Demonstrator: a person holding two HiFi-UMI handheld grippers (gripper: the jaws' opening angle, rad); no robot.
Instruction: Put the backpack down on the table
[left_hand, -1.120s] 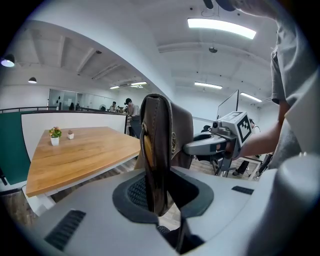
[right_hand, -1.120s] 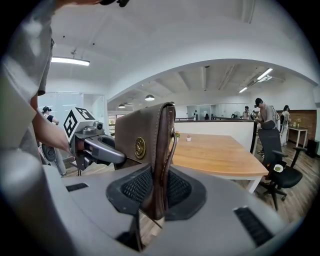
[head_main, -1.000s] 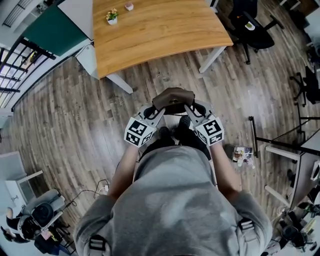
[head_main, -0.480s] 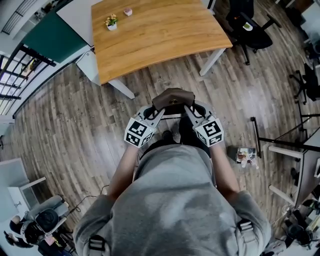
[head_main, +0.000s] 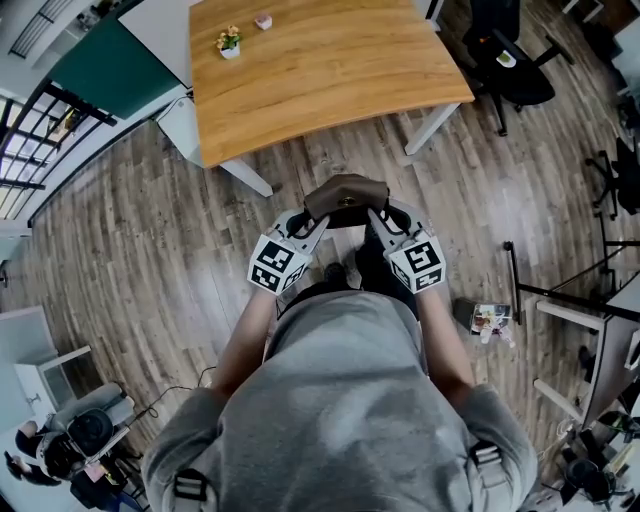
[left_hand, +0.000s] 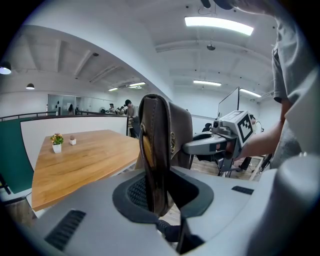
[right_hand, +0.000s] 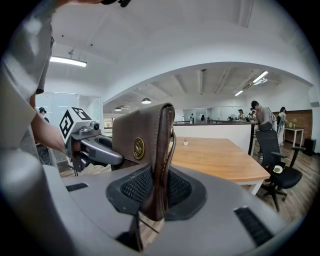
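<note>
Slippage is the main worry: the brown backpack (head_main: 346, 197) hangs in mid-air at the centre of the head view, over the wooden floor (head_main: 150, 230) and well short of the table (head_main: 330, 75) in the upper part of the frame. The left gripper (head_main: 316, 224) is clamped narrowly on one side edge of the bag and the right gripper (head_main: 380, 224) on the other. Each bites only a thin leather seam, so the bag could slide out if either hand tilts or the two drift apart. Lowered too early, it would catch the table's near edge. Carried too far toward the upper left, it might knock the small flower pot (head_main: 230, 41) or the tiny pink pot (head_main: 263, 20) near it.
</note>
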